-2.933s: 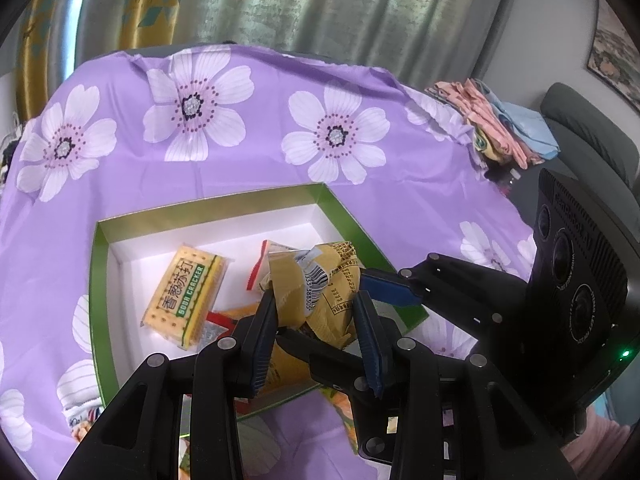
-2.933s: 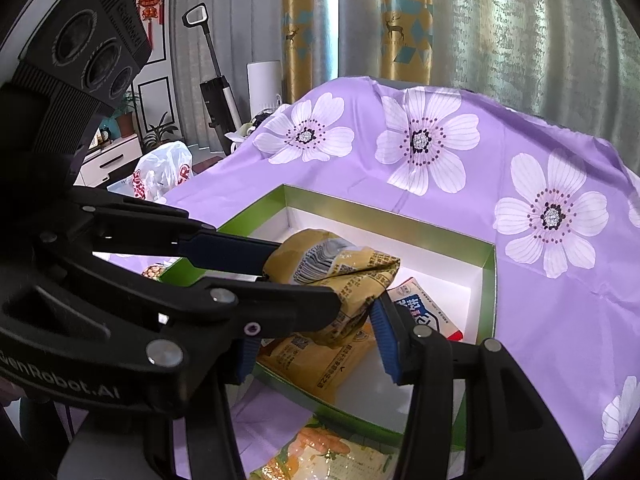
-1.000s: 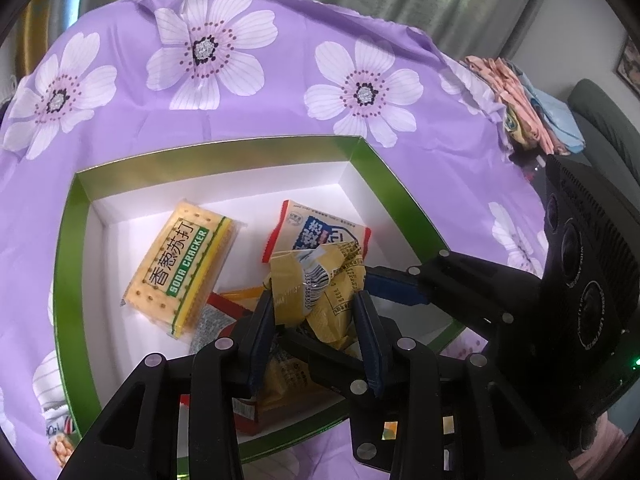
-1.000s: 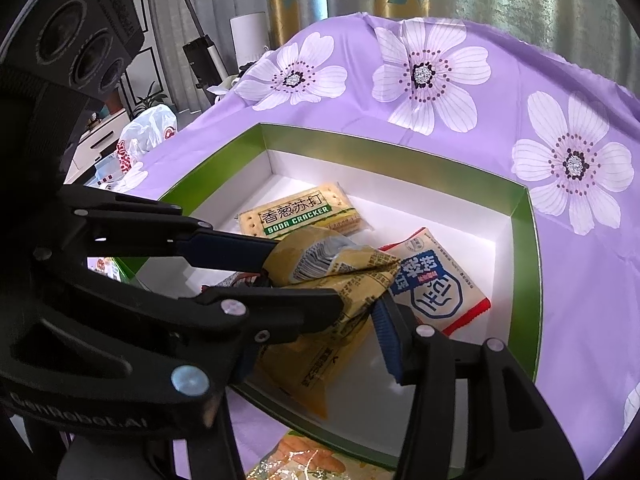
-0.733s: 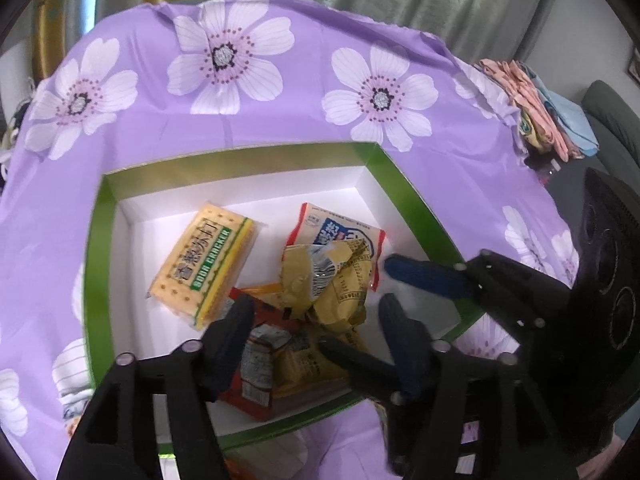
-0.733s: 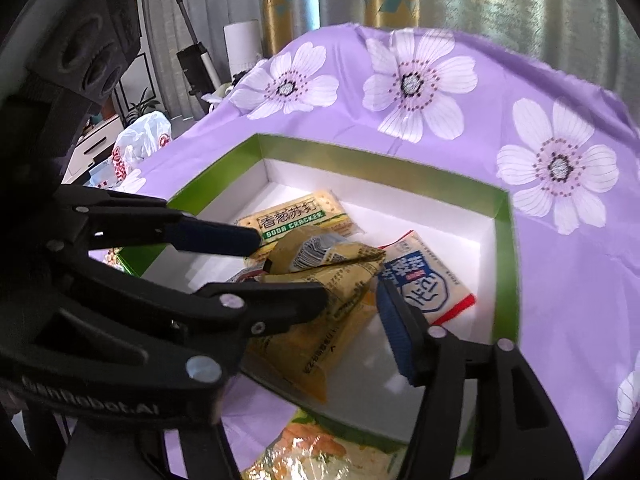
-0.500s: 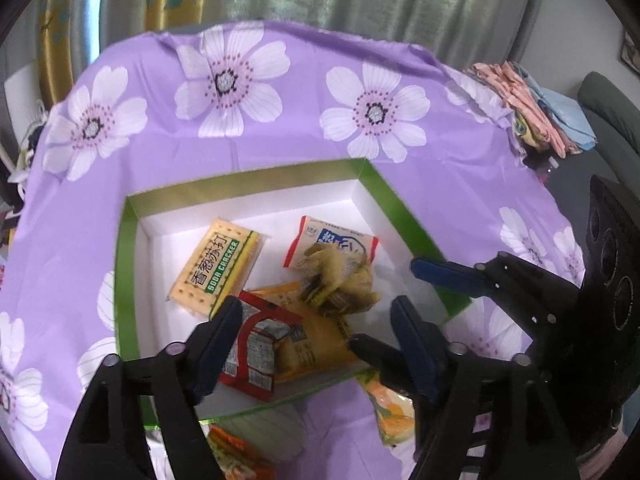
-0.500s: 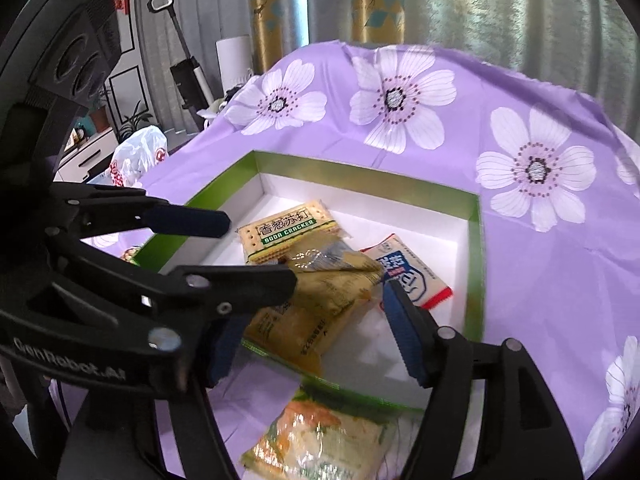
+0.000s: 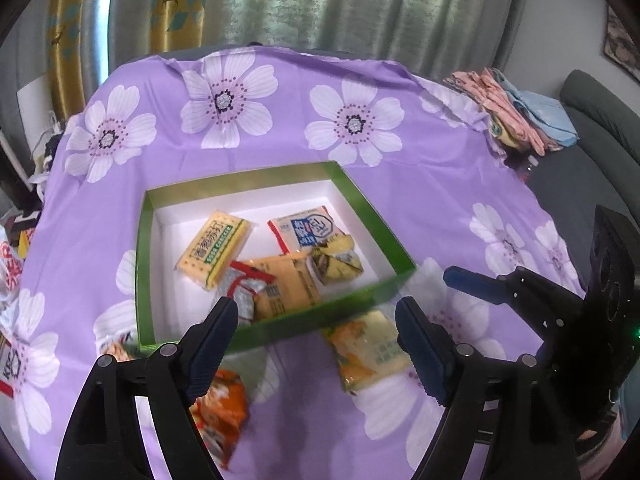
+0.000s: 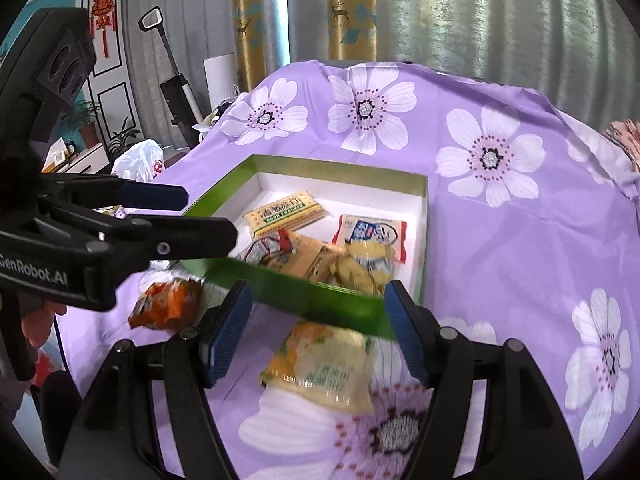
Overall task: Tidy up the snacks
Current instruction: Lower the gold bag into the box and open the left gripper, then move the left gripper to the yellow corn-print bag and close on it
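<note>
5 packets lying inside the shallow green-rimmed cardboard box with a white floor (image 9: pixel 362 200) (image 10: pixel 424 236): a yellow soda-cracker pack with green lettering (image 9: pixel 216 251) (image 10: pixel 285 213) toward the far left, a white pouch with red edges and a blue emblem (image 9: pixel 308 232) (image 10: pixel 374 236) beside it on the right, a crumpled yellow foil bag (image 9: pixel 336 266) (image 10: pixel 366 266) touching that pouch's near edge, a flat orange-yellow packet (image 9: pixel 290 288) (image 10: pixel 306 256) in the middle, and a red-and-silver wrapper (image 9: pixel 244 286) (image 10: pixel 266 246) overlapping its left end.

Resting on the purple tablecloth with white flowers (image 9: pixel 460 184) (image 10: pixel 520 240), just outside the near wall of the box: a pale yellow-green snack bag with orange print (image 9: pixel 370 354) (image 10: pixel 324 366), and further left an orange crinkled snack bag (image 9: pixel 218 404) (image 10: pixel 166 302). Peeking out at the box's near left corner, another small packet (image 9: pixel 116 350), too blurred to identify.

Hovering over the near edge of the box, the left black gripper with blue pads (image 9: pixel 316 336) (image 10: pixel 168 212), fingers spread wide and gripping nothing. Hanging alongside it on the right, the right black gripper with blue pads (image 10: pixel 320 328) (image 9: pixel 476 284), likewise spread apart and empty, with the pale yellow-green bag lying below the gap between its fingers.

Showing behind the table: grey-green curtains with gold panels (image 9: pixel 320 8) (image 10: pixel 440 12), a pile of folded pink and blue cloth (image 9: pixel 516 108) on a dark grey sofa (image 9: pixel 592 136), and an upright stick vacuum (image 10: pixel 176 80).
</note>
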`<state>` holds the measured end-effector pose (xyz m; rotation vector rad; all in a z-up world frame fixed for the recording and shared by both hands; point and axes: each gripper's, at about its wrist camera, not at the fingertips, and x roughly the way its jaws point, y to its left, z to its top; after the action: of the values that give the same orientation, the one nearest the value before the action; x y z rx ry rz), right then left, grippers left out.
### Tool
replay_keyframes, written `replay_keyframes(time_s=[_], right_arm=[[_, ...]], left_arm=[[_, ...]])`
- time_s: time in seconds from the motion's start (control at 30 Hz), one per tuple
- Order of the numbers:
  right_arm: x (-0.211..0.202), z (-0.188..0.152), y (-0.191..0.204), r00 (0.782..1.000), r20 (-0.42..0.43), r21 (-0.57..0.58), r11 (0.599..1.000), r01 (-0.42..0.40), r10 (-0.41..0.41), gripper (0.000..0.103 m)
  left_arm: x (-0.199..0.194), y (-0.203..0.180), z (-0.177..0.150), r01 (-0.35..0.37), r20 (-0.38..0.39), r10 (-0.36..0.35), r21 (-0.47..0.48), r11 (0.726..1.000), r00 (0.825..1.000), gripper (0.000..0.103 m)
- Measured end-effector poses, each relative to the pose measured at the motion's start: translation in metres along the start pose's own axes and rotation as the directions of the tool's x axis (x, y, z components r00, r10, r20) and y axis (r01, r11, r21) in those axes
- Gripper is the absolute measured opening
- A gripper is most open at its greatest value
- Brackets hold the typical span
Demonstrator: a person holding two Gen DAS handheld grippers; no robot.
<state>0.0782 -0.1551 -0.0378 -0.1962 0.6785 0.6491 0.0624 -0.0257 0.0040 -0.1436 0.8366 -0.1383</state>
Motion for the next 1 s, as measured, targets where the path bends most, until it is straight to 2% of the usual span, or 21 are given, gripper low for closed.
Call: replay_keyframes(time_s=[0.3,0.43,0.7,1.0], right_arm=[[-0.032,-0.025,0.000,1.000,0.006,0.038,0.999,0.018,-0.019,0.069],[-0.038,-0.042,-0.003,0.999,-0.020,0.047,0.998,0.046,-0.045,0.069],[-0.034,-0.082,-0.015,0.995,-0.094,0.101,0.994,0.039,-0.030,0.069],[-0.018,-0.096,-0.022,0.993,-0.113,0.154,0.988,-0.008,0.025,0.069]], left_arm=[[-0.015,-0.010,-0.031,0.026,-0.032,-0.027,-0.033,0.999,0.999,0.082],[-0.012,-0.014,-0.049,0.030,-0.067,-0.032,-0.039,0.999,0.997,0.082],[0.000,-0.018,-0.075,0.090,-0.106,-0.101,-0.096,0.991,0.989,0.082],[0.023,-0.019,-0.087,0.142,-0.139,-0.165,-0.160,0.977,0.977,0.082]])
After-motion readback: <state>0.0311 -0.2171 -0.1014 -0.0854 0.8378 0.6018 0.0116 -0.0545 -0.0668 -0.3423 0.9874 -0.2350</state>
